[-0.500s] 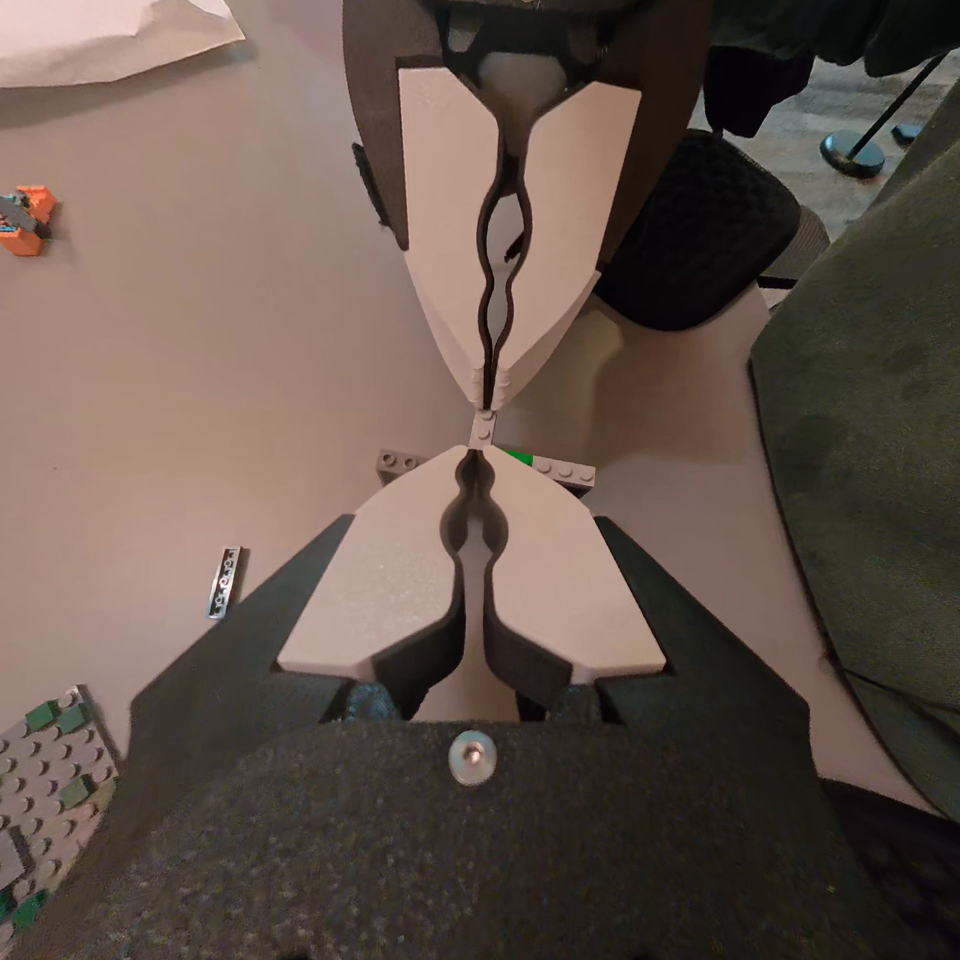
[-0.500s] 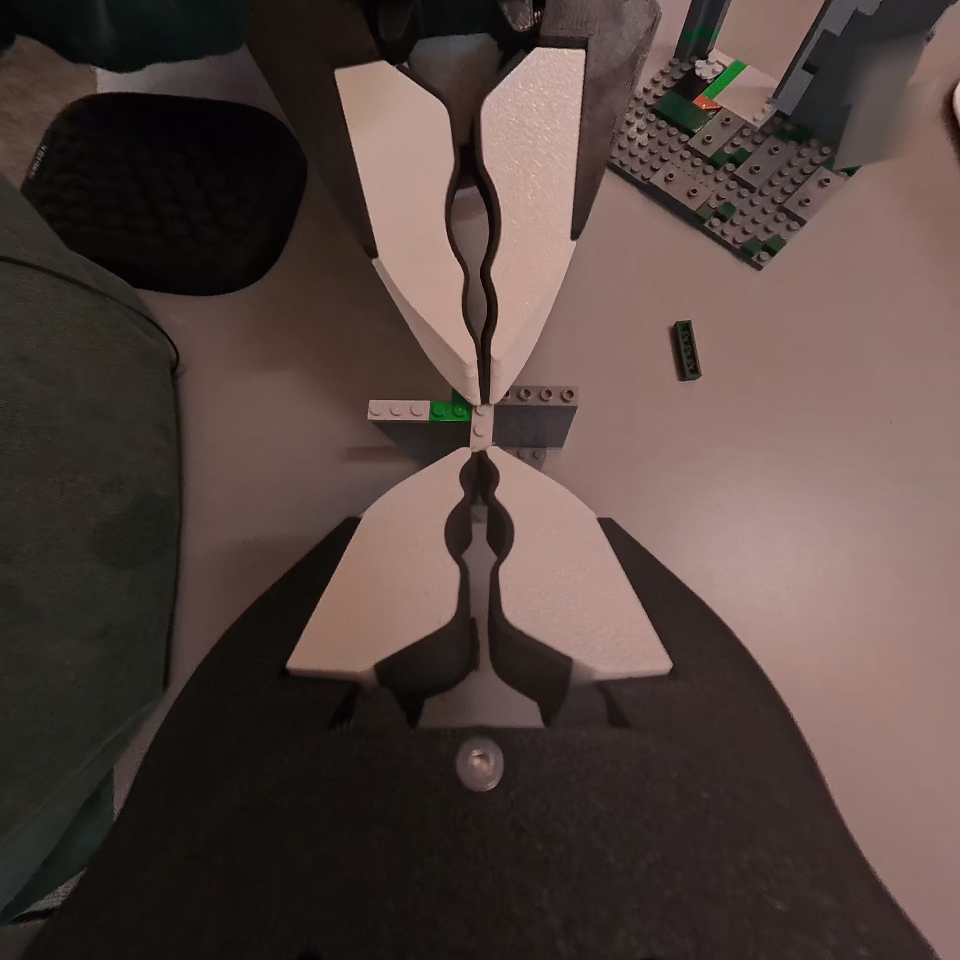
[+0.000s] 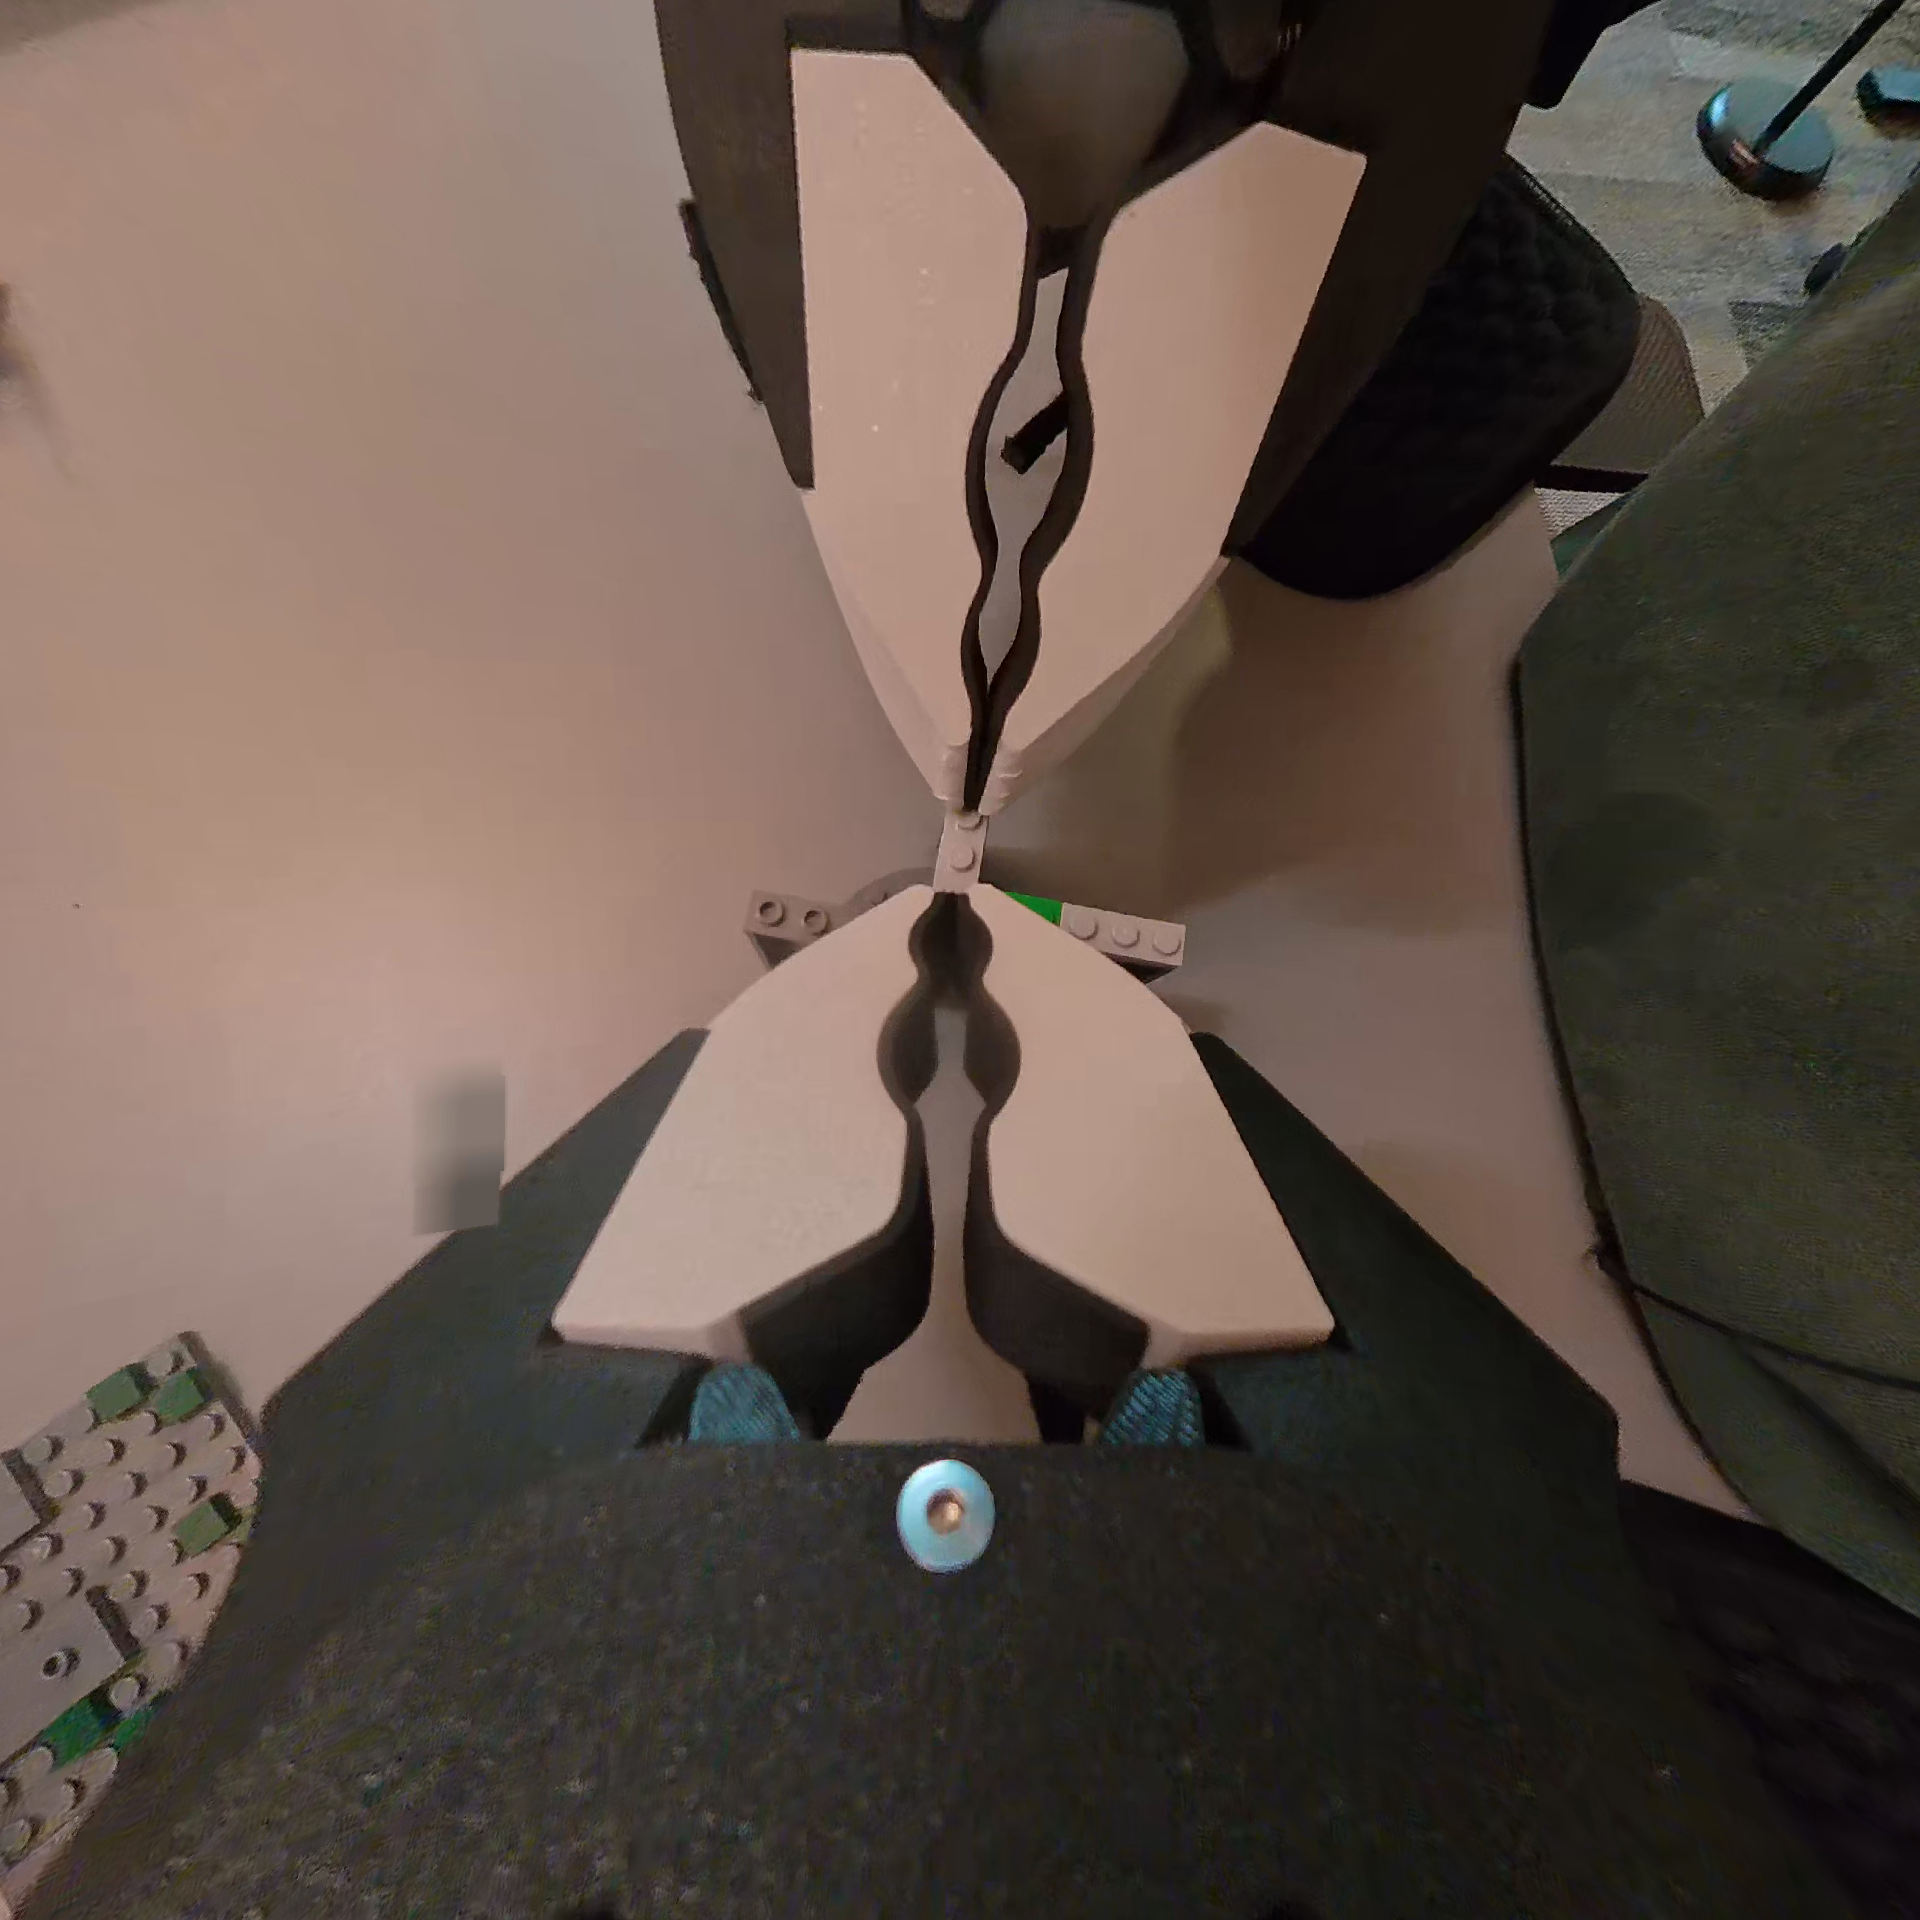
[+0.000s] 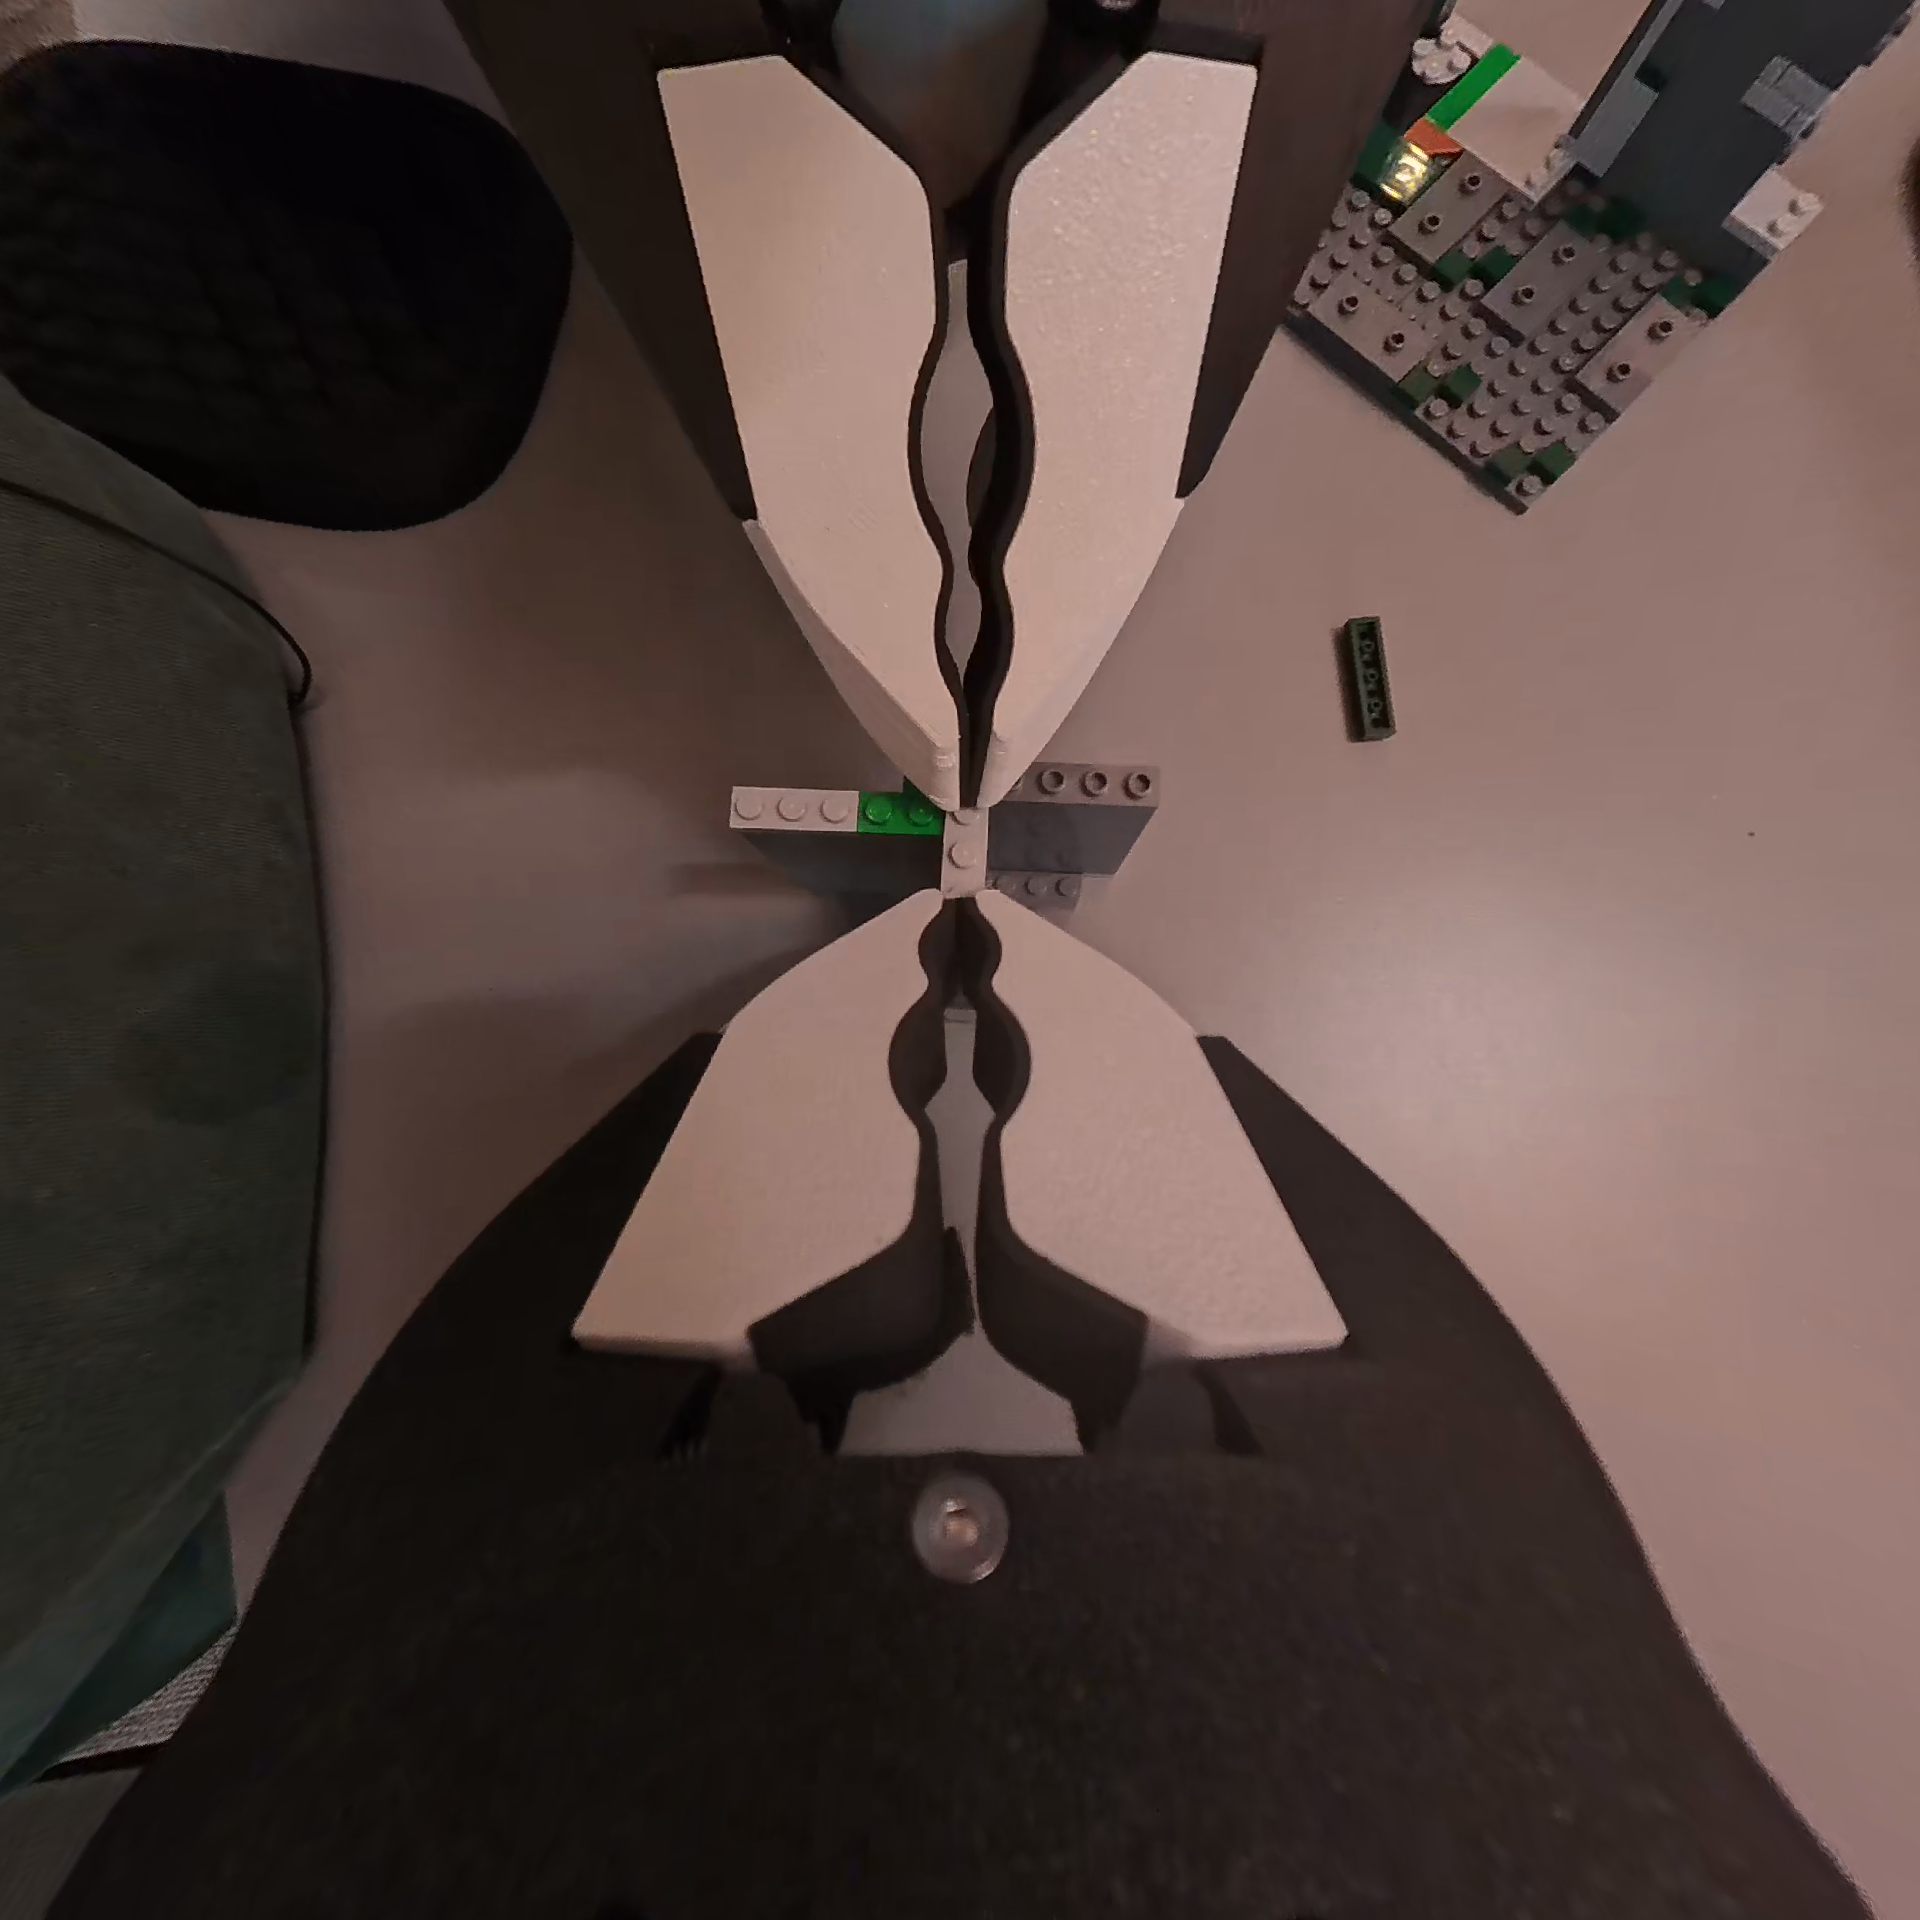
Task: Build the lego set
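Both of your grippers pinch one small grey plate, tip to tip, above the table.

Your left gripper (image 3: 951, 902) has its fingers drawn narrow onto the near end of the plate (image 3: 958, 854); your right gripper (image 4: 961, 902) is likewise closed on the plate (image 4: 962, 852) from the opposite end, so the piece spans the gap between the two sets of tips. Directly under it sits a small sub-build (image 4: 1081, 826): dark grey bricks with a light grey strip and a bright green plate on top. Right wrist view: a dark green brick (image 4: 1368, 677) lies alone on the table (image 4: 1455, 1039), well apart from the sub-build, and the main grey model (image 4: 1538, 301) stands farther off. A green cushion (image 3: 1745, 831) borders the table.
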Available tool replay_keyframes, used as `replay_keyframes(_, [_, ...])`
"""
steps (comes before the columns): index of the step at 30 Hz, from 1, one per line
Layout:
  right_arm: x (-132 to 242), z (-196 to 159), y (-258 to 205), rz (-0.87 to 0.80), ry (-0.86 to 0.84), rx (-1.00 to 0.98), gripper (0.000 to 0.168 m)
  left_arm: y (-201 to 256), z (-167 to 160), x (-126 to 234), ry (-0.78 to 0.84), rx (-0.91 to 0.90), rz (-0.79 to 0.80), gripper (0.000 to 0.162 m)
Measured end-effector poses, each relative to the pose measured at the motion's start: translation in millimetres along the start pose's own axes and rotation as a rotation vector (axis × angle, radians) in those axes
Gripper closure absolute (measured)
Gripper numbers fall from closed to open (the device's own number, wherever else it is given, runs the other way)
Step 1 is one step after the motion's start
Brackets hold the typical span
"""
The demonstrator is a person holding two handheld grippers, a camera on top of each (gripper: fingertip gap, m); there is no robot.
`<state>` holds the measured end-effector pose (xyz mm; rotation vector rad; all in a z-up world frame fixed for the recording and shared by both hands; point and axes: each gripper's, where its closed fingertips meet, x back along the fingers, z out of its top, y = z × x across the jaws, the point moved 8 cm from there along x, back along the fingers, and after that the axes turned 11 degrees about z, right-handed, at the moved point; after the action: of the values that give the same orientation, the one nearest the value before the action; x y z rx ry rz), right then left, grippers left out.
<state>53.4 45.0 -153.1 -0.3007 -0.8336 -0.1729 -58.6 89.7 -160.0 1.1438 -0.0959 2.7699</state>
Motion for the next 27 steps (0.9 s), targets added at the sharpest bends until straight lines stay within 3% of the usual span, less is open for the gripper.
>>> replay_keyframes(7, [0, 2, 0, -0.004, -0.009, -0.014, 0.168, -2, 1, 0, -0.010, -0.006, -0.023, 0.162])
replay_keyframes(17, [14, -9, 5, 0.095, 0.140, -0.119, 0.168, -2, 2, 0, -0.017, -0.070, -0.033, 0.162])
replay_keyframes(27, [5, -11, 0, 0.054, 0.090, -0.072, 0.168, -3, 6, -1, -0.065, -0.088, -0.055, 0.162])
